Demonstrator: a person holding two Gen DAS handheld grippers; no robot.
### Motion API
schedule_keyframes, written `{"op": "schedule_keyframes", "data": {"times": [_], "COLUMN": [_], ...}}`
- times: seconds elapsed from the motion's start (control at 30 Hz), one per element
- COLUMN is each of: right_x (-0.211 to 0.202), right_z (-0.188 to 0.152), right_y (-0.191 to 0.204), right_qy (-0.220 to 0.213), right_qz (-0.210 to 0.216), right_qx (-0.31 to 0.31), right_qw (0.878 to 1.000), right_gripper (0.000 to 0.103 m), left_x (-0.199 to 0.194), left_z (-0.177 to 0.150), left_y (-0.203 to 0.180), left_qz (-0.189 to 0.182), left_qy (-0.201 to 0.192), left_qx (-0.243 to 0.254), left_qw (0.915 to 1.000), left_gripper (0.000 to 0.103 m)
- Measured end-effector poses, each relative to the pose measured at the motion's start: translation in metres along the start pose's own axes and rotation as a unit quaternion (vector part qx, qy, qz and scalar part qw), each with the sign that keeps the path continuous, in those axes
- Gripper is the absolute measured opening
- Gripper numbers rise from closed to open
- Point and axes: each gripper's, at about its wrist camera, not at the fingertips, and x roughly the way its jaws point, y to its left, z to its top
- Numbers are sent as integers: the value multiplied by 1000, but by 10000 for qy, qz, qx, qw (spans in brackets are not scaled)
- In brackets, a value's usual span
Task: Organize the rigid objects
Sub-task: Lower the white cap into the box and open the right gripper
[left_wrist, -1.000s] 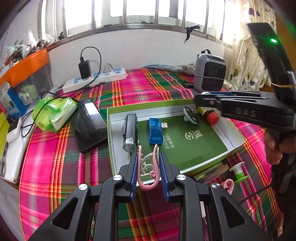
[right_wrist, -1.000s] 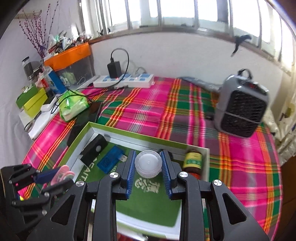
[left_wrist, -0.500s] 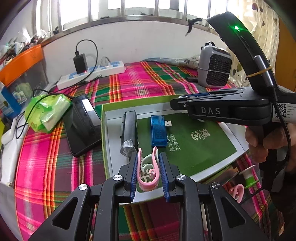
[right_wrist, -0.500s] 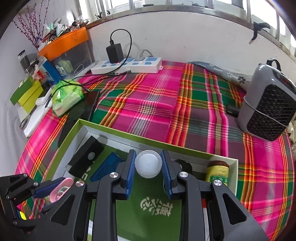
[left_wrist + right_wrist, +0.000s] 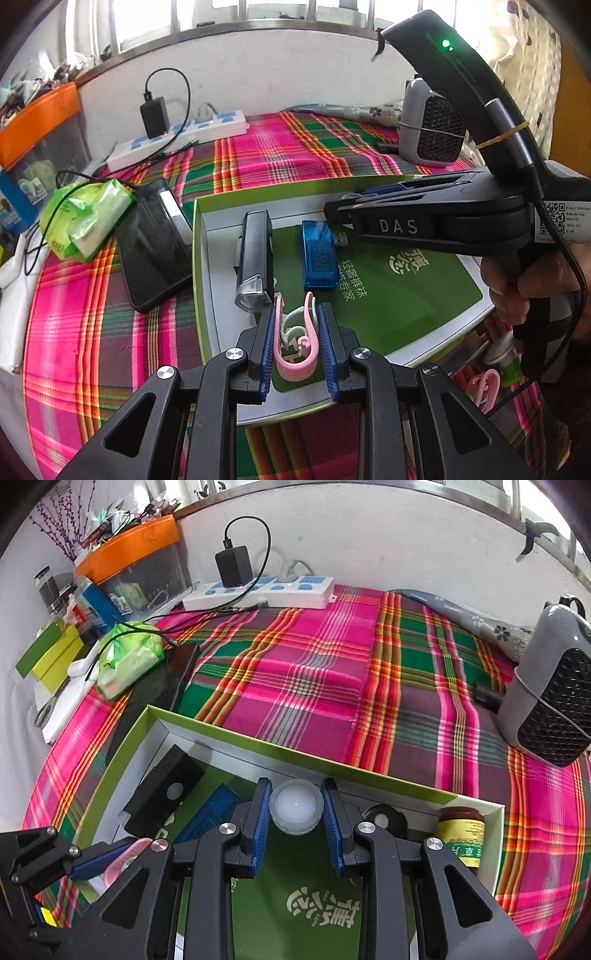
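Left wrist view shows my left gripper (image 5: 296, 345) clenched on a pink clip (image 5: 297, 349) with a pale inner part, held just above the near edge of the green-rimmed box (image 5: 207, 201). Inside that box, a black bike light (image 5: 255, 266) lies near its left wall, and a blue USB stick (image 5: 320, 260) lies just to the right of the light, both on the green printed floor. My right gripper (image 5: 332, 210) reaches across the box's far right part from the side, with my hand (image 5: 517, 284) on its handle. Left of the box, a black phone (image 5: 155, 243) rests on the plaid cloth (image 5: 280, 147), and a second pink clip (image 5: 484, 387) lies outside the box's near right corner.

Right wrist view shows my right gripper (image 5: 296, 823) grasping a translucent white round cap (image 5: 295, 806) between its blue pads, over the box's (image 5: 332, 762) far wall. Just right of the cap, at that wall, sits a black round piece (image 5: 384, 818), and a brown bottle (image 5: 461, 836) with a yellow label lies in the box's far right corner. A grey fan heater (image 5: 550, 701) stands on the cloth beyond the box's right side.
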Motion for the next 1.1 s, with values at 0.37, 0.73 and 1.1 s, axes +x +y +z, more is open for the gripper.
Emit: {"op": "schedule_keyframes", "data": {"times": [0.37, 0.73, 1.1], "right_x": [5, 4, 3], "right_z": [1, 1, 1], "right_y": [2, 3, 2], "right_qy": [91, 72, 38], "right_qz": [-29, -42, 30], "right_qx": [-31, -25, 49], "right_qw": [9999, 10000, 10000], "right_gripper": [29, 29, 36], "left_x": [2, 2, 3], "left_z": [1, 0, 0], "left_y": [0, 0, 0], "left_qz": [-35, -29, -32], "left_qy": [48, 56, 56], "left_qx": [41, 46, 47], "left_qw": [10000, 10000, 10000], "left_gripper": [22, 22, 27]}}
